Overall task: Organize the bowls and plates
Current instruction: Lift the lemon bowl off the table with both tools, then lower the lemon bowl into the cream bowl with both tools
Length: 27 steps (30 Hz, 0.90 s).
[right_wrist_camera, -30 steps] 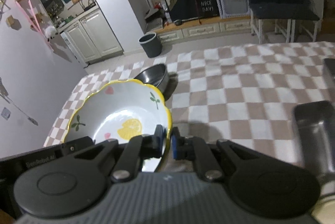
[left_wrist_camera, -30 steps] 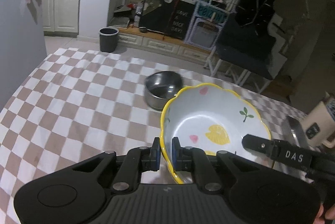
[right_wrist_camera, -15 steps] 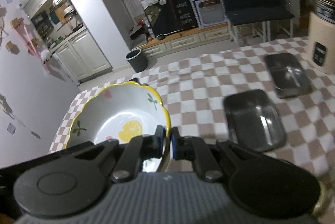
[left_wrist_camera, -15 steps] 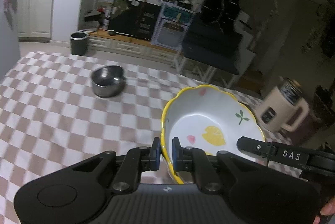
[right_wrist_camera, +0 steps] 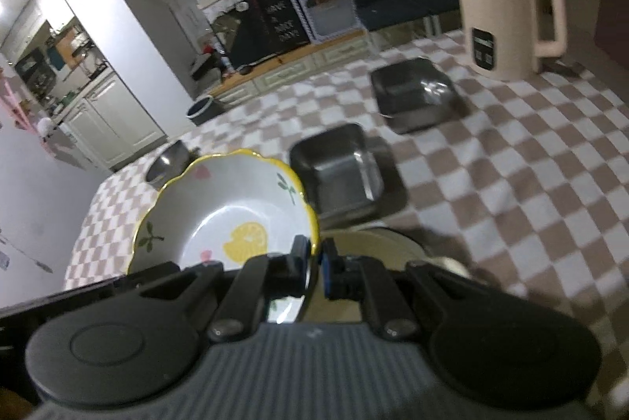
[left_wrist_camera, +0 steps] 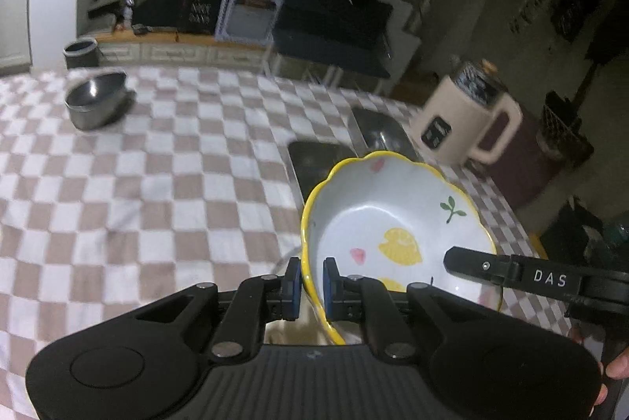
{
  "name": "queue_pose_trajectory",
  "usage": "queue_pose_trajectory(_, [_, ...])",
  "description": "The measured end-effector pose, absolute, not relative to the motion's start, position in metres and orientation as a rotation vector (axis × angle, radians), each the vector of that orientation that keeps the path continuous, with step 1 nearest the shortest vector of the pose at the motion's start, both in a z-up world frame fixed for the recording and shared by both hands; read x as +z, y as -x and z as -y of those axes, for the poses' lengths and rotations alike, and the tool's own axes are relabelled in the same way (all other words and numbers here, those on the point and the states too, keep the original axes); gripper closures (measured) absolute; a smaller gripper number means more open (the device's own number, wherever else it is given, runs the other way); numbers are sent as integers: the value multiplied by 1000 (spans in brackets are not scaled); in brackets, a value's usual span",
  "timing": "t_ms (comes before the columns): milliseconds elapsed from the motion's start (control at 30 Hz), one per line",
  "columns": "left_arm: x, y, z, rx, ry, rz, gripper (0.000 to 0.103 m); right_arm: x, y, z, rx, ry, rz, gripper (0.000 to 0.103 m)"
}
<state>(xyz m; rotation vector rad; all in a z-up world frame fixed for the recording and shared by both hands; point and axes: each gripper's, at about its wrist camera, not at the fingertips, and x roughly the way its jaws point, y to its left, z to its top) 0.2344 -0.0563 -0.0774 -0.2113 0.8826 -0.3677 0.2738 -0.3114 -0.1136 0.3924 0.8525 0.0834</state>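
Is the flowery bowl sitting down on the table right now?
No, the yellow-rimmed bowl hangs above the checkered table, pinched at its rim by the left gripper and the right gripper.

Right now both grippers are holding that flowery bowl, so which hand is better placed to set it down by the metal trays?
Probably the right. The right gripper clamps the bowl on the rim nearest the steel trays, while the left gripper grips the opposite rim, farther from them.
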Motion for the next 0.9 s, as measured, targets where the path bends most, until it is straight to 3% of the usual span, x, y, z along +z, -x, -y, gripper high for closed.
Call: queue_pose_trajectory(900, [-141, -246, 90, -427, 69, -1090, 88, -156, -282, 320, -15, -299, -1084, 93])
